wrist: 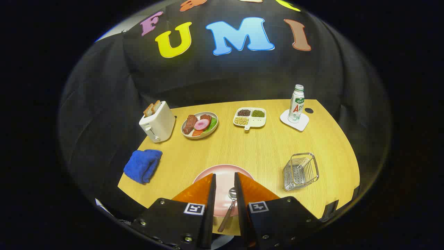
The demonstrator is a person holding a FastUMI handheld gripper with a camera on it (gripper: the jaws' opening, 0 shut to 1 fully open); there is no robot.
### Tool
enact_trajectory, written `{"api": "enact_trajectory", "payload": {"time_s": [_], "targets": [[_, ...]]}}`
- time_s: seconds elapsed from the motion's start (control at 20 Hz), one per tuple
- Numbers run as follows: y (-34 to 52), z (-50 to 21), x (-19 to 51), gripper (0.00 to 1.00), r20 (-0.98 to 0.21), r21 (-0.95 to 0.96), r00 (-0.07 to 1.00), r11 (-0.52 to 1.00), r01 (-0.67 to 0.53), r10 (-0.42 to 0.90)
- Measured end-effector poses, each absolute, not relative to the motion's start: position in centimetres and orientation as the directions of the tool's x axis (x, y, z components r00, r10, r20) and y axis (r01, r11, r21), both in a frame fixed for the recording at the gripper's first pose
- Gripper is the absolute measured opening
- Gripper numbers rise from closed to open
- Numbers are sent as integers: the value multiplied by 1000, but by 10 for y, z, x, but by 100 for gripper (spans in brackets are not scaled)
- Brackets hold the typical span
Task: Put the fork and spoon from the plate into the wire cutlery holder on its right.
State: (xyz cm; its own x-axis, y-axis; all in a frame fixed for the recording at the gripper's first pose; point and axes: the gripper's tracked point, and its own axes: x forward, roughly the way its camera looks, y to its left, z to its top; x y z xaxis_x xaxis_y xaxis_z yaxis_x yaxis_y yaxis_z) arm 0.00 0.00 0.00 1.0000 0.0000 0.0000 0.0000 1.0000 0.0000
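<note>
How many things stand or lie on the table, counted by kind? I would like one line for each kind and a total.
Dishes: 3: pink plate, food plate, divided tray
Cutlery: 1: spoon, between the open jaws
Wire holder: 1
Toaster: 1
Bottle: 1
Coaster: 1
Blue cloth: 1
Total: 9

The table [263,152] is matt pale wood grain, the holder [301,172] shiny metal wire, the spoon [229,205] polished metal with a brown wood-like handle on a smooth glossy plate [223,175], the cloth [142,165] soft and nappy, the toaster [158,123] smooth plastic.
</note>
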Motion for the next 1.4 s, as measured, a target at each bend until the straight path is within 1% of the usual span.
{"api": "enact_trajectory", "payload": {"time_s": [0.6, 0.95, 1.25, 1.4], "targets": [[-6, -36, 20, 32, -122, 51, 993, 999, 4, 2], [-11, -109, 40, 32, -350, 94, 936, 996, 5, 29], [-5, -156, 46, 32, -480, 189, 873, 982, 11, 83], [-5, -173, 45, 32, -534, 204, 840, 979, 21, 94]]}}
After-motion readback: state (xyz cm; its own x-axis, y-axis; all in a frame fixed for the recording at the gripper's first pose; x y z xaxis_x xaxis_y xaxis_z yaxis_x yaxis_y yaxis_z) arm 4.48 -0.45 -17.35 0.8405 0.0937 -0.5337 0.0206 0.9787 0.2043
